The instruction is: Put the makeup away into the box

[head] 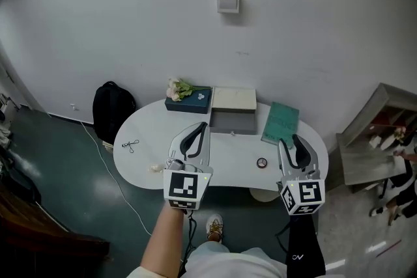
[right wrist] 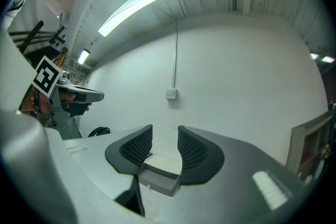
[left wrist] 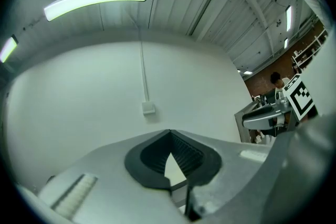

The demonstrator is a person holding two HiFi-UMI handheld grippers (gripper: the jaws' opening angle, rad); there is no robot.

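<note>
On the white oval table [head: 146, 133] an open grey box [head: 232, 120] with a cream lid [head: 234, 99] stands at the far middle. A small round compact [head: 261, 163] lies near the front right, a metal eyelash curler [head: 130, 146] at the left end, and a small pale item [head: 156, 168] at the front left. My left gripper [head: 203, 125] hovers over the table's middle, its tips meeting with nothing held. My right gripper [head: 290, 140] hangs over the right end, jaws apart and empty. In the right gripper view, the box [right wrist: 160, 173] shows beyond the open right gripper [right wrist: 164, 136].
A dark teal case with flowers [head: 189, 99] sits left of the box, a teal book [head: 281, 122] to its right. A black backpack [head: 112, 107] leans on the floor at the left. A shelf unit [head: 378, 133] stands at the right, and a switch [head: 228, 3] is on the wall.
</note>
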